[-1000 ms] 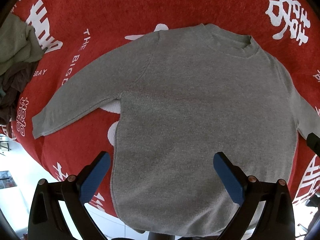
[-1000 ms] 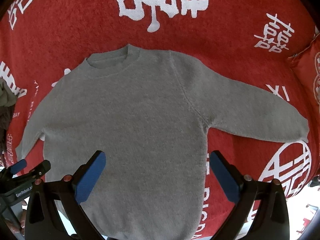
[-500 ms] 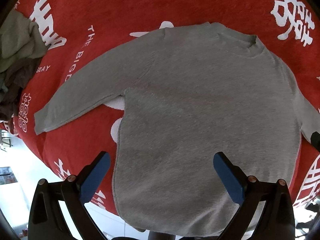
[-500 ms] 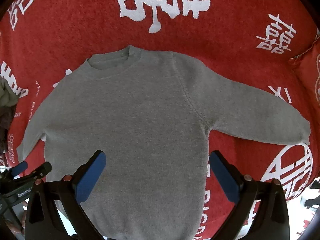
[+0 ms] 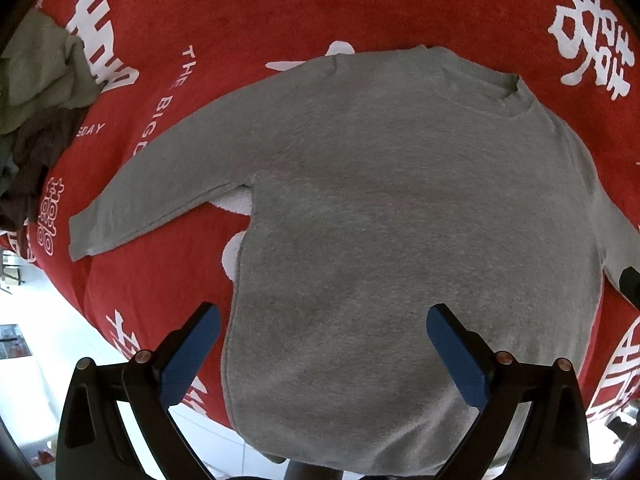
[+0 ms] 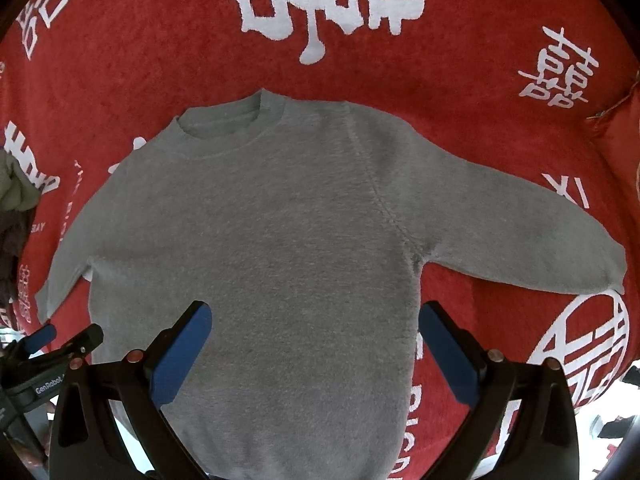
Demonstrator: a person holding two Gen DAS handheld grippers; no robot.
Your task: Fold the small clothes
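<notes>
Your left gripper (image 5: pixel 322 336) and right gripper (image 6: pixel 314 334) hover spread above the flat, fuzzy grey sweater (image 6: pixel 280 240) on red terry cloth (image 6: pixel 440 80).

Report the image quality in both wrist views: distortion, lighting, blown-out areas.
Left wrist view: strong fisheye bowing with dark corners, the grey sweater evenly lit and sharp, the floor at lower left blown out white. Right wrist view: same bowing, soft even light on the red blanket, no glare.
</notes>
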